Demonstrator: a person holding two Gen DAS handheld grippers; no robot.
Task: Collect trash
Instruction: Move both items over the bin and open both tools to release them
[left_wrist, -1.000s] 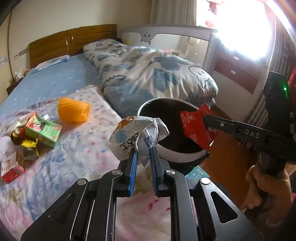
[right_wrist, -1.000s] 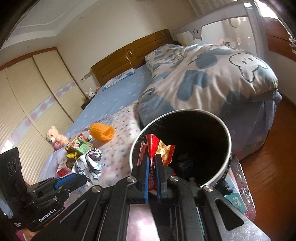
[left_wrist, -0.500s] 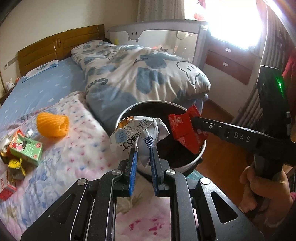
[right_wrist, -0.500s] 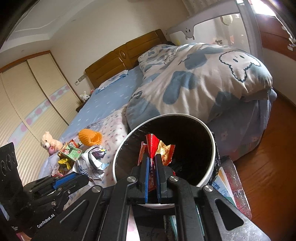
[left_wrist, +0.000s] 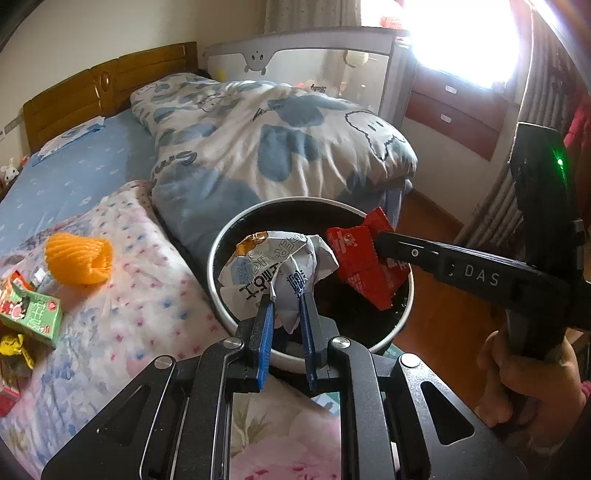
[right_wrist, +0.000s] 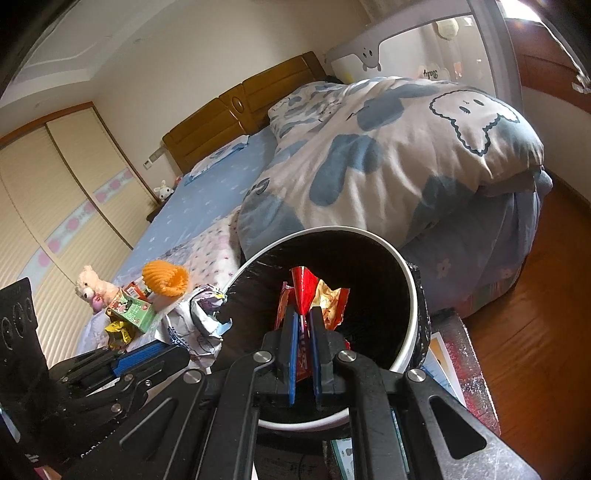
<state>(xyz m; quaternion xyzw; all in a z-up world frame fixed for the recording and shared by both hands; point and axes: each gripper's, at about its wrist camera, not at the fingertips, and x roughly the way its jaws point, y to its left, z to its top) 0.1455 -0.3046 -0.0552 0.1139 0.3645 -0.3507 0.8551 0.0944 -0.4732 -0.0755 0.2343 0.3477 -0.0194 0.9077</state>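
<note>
A white-rimmed trash bin (left_wrist: 218, 254) with a black liner stands by the bed's corner; in the right wrist view the bin (right_wrist: 410, 288) fills the middle. My left gripper (left_wrist: 286, 299) is shut on a crumpled white wrapper (left_wrist: 273, 266), held over the bin's near left rim. My right gripper (right_wrist: 303, 314) is shut on a red snack wrapper (right_wrist: 304, 291) over the bin's mouth. From the left wrist view that red wrapper (left_wrist: 356, 264) hangs at the tip of the right gripper (left_wrist: 380, 242), right beside the white wrapper.
On the floral blanket (left_wrist: 122, 306) lie an orange foam net (left_wrist: 77, 258), a green carton (left_wrist: 33, 312) and smaller wrappers. A blue-and-white duvet (left_wrist: 280, 140) is heaped behind the bin. Wooden floor (right_wrist: 535, 347) runs to the right. A hand (left_wrist: 524, 380) grips the right tool.
Both grippers have moved over the bin with their wrappers still held. The bin now sits nearer and more centred in both views, and the two wrappers have come closer together.
</note>
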